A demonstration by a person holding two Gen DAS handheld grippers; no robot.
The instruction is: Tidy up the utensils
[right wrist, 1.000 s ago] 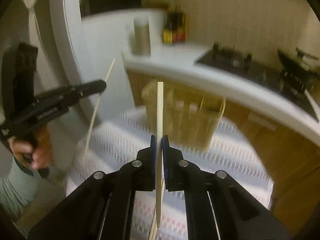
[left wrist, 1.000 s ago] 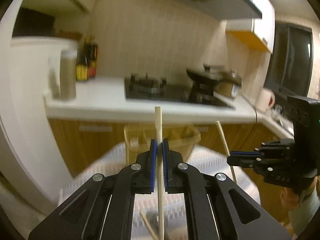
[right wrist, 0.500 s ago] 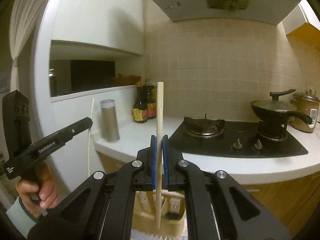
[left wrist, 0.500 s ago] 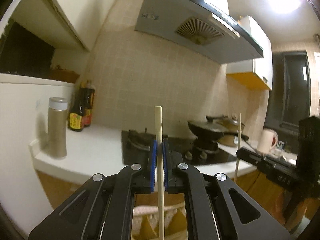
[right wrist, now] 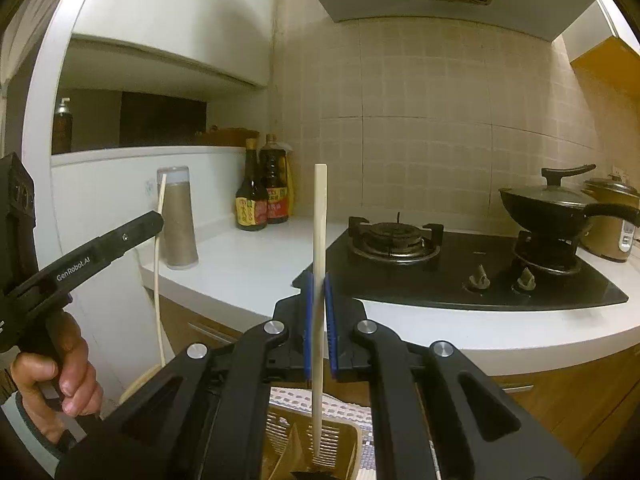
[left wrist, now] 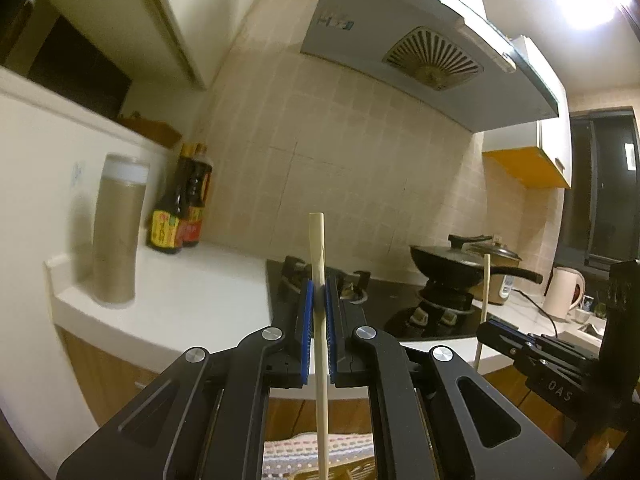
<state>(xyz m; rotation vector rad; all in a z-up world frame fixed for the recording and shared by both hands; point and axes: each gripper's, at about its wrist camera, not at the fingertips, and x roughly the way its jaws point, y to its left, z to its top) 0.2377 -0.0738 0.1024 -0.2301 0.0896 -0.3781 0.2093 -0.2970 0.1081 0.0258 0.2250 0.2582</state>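
Note:
My left gripper [left wrist: 318, 294] is shut on a pale wooden chopstick [left wrist: 316, 248] that stands upright between its blue pads. My right gripper [right wrist: 319, 292] is shut on a second upright chopstick [right wrist: 320, 216]. Its lower tip hangs over a tan slotted utensil basket [right wrist: 280, 436] at the bottom of the right wrist view. In the right wrist view the left gripper [right wrist: 156, 222] shows at the left with its chopstick [right wrist: 158, 288], held by a person's hand [right wrist: 60, 380]. In the left wrist view the right gripper [left wrist: 486, 330] shows at the right with its chopstick [left wrist: 485, 280].
A white counter [right wrist: 248, 268] carries a black gas stove [right wrist: 460, 276], a lidded pan [right wrist: 548, 204], sauce bottles [right wrist: 260, 204] and a tan canister [right wrist: 178, 224]. A white kettle [left wrist: 564, 292] stands far right. A striped cloth [left wrist: 288, 450] lies under the basket.
Both views have swung up from the striped cloth and basket to the counter, tiles and hood. The basket has slid to the bottom edge. Both grippers still grip their chopsticks.

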